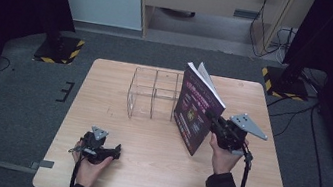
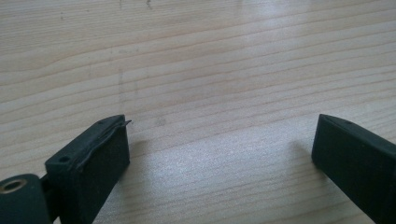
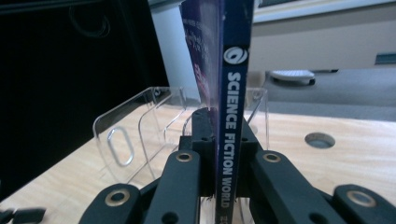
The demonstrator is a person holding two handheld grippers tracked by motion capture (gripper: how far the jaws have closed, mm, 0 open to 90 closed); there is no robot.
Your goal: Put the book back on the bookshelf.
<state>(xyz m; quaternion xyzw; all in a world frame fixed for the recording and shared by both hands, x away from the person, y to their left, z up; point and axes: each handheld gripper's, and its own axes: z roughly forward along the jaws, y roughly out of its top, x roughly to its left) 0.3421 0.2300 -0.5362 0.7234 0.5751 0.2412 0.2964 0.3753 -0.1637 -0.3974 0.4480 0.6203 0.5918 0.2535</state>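
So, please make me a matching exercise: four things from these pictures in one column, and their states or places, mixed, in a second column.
Things:
1. left gripper
2. right gripper
3. magazine
4. clear rack

States or places:
A. held upright, spine toward the person
B. open, low over the bare table
C. stands empty at the far middle of the table
D. shut on the spine

Pairs: 1-B, 2-D, 3-A, 4-C

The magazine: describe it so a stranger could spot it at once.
On the wooden table, look right of the clear acrylic rack. There the right claw holds the magazine upright by its spine. It is the one printed thing there: dark purple cover, spine reading SCIENCE FICTION WORLD.
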